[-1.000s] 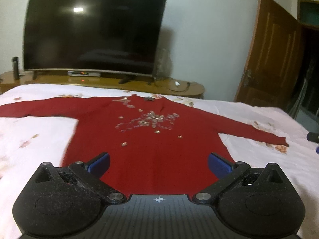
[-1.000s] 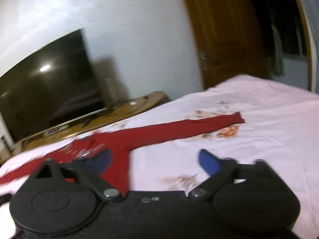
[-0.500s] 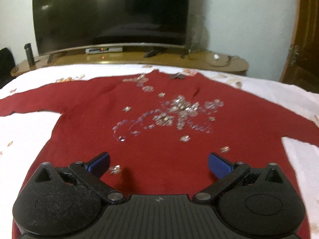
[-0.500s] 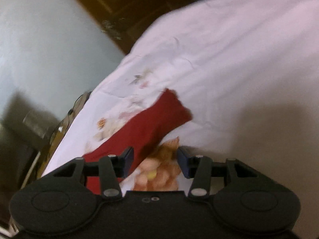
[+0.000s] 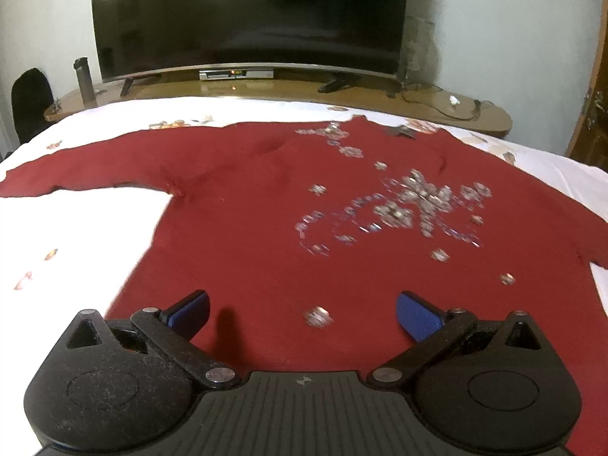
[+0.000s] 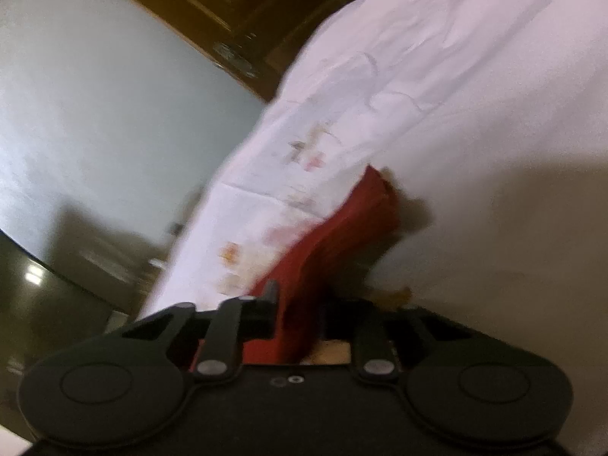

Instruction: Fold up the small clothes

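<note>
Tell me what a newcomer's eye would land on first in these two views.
A dark red sweater with silvery beading lies flat on the white bedsheet, filling the left wrist view, with a big black TV behind it. In the right wrist view, the right gripper is shut on the sweater's sleeve end.

The sweater (image 5: 266, 235) lay spread on the bed (image 5: 76, 228), filling mid-frame, with the television (image 5: 250, 15) behind it at the top.
</note>
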Motion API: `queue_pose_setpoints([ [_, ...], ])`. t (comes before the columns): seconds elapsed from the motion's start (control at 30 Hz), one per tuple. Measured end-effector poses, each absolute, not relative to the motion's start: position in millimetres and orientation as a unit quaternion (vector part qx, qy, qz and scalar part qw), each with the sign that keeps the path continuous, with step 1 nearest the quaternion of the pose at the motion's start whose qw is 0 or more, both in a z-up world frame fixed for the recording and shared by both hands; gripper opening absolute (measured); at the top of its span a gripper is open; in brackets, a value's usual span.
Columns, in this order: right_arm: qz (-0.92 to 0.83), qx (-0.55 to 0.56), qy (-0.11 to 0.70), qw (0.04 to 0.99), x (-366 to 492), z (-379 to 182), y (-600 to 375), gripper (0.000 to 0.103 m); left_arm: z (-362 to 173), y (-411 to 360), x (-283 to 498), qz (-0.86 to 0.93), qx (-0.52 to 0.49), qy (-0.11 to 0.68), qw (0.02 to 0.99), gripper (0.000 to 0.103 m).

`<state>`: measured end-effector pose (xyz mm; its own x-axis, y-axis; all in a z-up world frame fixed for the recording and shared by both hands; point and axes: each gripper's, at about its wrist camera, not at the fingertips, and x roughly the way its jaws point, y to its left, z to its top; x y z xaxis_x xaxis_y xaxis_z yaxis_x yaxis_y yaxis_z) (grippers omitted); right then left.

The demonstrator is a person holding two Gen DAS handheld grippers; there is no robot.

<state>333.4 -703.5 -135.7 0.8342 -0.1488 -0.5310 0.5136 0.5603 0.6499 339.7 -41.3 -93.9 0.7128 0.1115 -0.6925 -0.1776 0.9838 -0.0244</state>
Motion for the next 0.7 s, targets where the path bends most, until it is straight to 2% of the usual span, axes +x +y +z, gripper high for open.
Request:
queue_pose_setpoints([
  [0.1, -0.234, 0.39, 0.23, 0.86, 348.1, -126.0, -697.9, 0.007, -91.9, -21.3, 347.9, 0.076, -0.047, 0.368, 0.925, 0.103],
  [0.23, -0.236, 0.277, 0.244, 0.899, 374.5, -85.7, -653.0, 0.007, -85.8, 15.1, 348.3, 0.069, -0.06, 0.356, 0.93, 0.103],
  [0.43, -0.09, 0.137, 0.23, 0.959, 412.2, -29.5, -495.4, 0.007, -91.2, 85.5, 340.8, 0.074, -0.149, 0.352, 0.921, 0.103],
  [0.57, 0.011, 0.107, 0.246, 0.963, 435.8, -29.3, -385.2, 0.007, -92.8, 114.9, 332.7, 0.072, -0.171, 0.348, 0.919, 0.103],
  [0.7, 0.085, 0.074, 0.281, 0.953, 459.8, -54.4, -285.5, 0.007, -96.0, 138.5, 325.3, 0.074, -0.184, 0.35, 0.916, 0.103],
])
